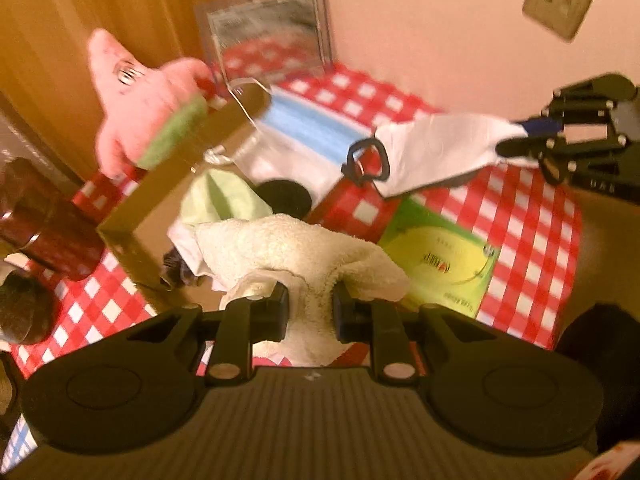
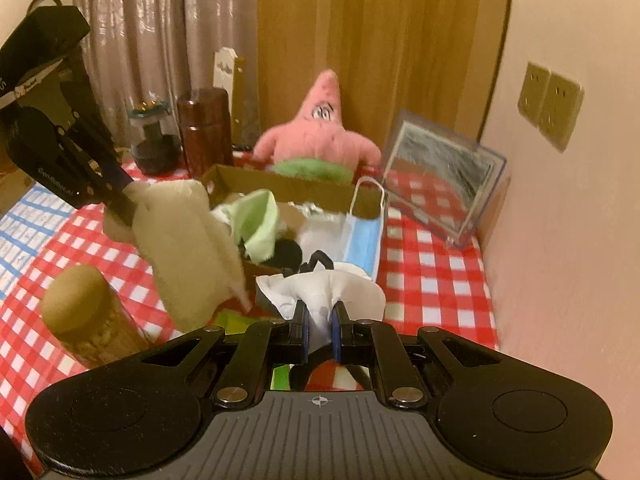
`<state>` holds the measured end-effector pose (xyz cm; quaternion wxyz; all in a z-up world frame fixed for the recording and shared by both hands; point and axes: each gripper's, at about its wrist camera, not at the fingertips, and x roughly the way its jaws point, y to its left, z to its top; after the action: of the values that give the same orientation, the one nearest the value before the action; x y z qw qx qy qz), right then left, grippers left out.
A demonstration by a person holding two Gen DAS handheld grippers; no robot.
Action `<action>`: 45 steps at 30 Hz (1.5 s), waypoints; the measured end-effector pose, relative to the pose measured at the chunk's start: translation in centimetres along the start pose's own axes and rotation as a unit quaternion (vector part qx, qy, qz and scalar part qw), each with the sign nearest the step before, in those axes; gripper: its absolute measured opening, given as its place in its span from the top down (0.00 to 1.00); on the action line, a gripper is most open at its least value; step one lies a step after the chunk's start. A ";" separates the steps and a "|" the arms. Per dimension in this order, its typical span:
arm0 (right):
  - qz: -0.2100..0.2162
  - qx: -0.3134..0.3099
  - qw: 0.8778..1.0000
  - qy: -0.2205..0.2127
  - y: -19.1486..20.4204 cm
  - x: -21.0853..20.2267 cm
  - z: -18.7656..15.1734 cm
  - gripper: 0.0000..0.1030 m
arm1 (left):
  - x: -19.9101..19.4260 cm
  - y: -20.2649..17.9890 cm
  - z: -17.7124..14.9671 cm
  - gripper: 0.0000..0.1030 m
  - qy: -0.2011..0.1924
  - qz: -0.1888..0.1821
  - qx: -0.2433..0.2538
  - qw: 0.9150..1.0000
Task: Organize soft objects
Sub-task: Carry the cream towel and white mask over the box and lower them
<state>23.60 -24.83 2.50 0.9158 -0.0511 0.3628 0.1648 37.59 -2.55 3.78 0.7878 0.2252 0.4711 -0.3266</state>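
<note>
Left wrist view: the left gripper (image 1: 310,300) has its jaws nearly together, pinched on a cream towel (image 1: 304,248) that hangs in the air above the cardboard box (image 1: 132,216). At the right, the right gripper (image 1: 516,136) is clamped on a white cloth (image 1: 436,152), also lifted clear. Inside the box lie a green cloth (image 1: 220,196) and a blue face mask (image 1: 308,132). A pink plush toy (image 2: 320,128) sits at the table's (image 2: 424,280) far edge, behind the box.

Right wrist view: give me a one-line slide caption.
Right hand-held gripper pinches a white cloth while the left hand-held gripper lifts a cream towel beside the cardboard box.
</note>
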 end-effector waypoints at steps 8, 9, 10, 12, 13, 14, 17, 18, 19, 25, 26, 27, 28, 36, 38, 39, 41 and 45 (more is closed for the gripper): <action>0.011 -0.015 1.000 -0.022 1.1 -2.3 2.9 0.89 | -5.2 0.1 -0.2 0.82 -0.054 0.034 -0.054 0.997; 0.010 -0.018 1.000 -0.024 1.2 -2.5 3.2 0.89 | -5.6 0.2 -0.2 0.82 -0.058 0.037 -0.060 0.996; 0.010 -0.021 0.999 -0.026 1.3 -2.6 3.6 0.89 | -6.0 0.5 -0.2 0.82 -0.061 0.041 -0.065 0.995; 0.012 -0.024 0.999 -0.028 1.5 -2.8 4.3 0.89 | -6.6 0.8 -0.2 0.82 -0.066 0.045 -0.077 0.994; -0.002 -0.029 0.998 -0.047 1.6 -2.8 4.6 0.89 | -6.8 1.0 -0.2 0.82 -0.069 0.049 -0.083 0.993; 0.000 -0.029 0.998 -0.047 1.7 -2.7 4.9 0.89 | -7.0 1.1 -0.2 0.82 -0.071 0.055 -0.088 0.992; 0.002 -0.033 0.998 -0.046 1.6 -2.4 5.7 0.89 | -7.4 1.3 -0.1 0.82 -0.079 0.069 -0.104 0.989; 0.002 -0.034 0.998 -0.045 1.7 -2.2 6.0 0.89 | -7.5 1.4 -0.1 0.82 -0.085 0.073 -0.111 0.987; 0.001 -0.034 0.998 -0.045 1.7 -2.2 6.2 0.89 | -7.6 1.4 -0.1 0.82 -0.090 0.077 -0.117 0.986; 0.002 -0.029 0.999 -0.042 1.6 -1.3 7.4 0.89 | -7.7 1.7 0.0 0.82 -0.113 0.089 -0.155 0.977; 0.001 -0.029 0.999 -0.041 1.6 -1.2 7.5 0.89 | -7.6 1.7 0.0 0.82 -0.116 0.090 -0.161 0.976; 0.001 -0.029 0.999 -0.041 1.6 -1.1 7.7 0.89 | -7.6 1.8 -0.1 0.82 -0.121 0.091 -0.170 0.974; 0.000 -0.029 0.999 -0.041 1.7 -1.1 7.8 0.89 | -7.6 1.8 -0.1 0.82 -0.124 0.092 -0.175 0.972; 0.008 -0.004 0.999 -0.032 0.6 0.5 9.2 0.89 | -6.8 2.4 -0.2 0.82 -0.135 0.096 -0.200 0.966; 0.011 0.002 0.999 -0.029 0.2 1.0 9.8 0.89 | -6.5 2.7 0.0 0.82 -0.137 0.097 -0.204 0.964; 0.012 0.005 1.000 -0.029 0.0 1.2 10.1 0.89 | -6.3 3.0 0.1 0.82 -0.137 0.096 -0.206 0.964; 0.015 0.009 1.000 -0.027 -0.4 1.8 10.7 0.89 | -5.7 3.4 0.4 0.82 -0.136 0.094 -0.209 0.964; 0.021 0.016 1.000 -0.014 -1.2 3.8 12.0 0.89 | -4.3 4.9 1.1 0.82 -0.130 0.085 -0.216 0.964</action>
<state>34.31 -22.39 8.65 0.9178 -0.0263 0.3538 0.1783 40.32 1.35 8.35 0.8971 0.0445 0.4030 -0.1757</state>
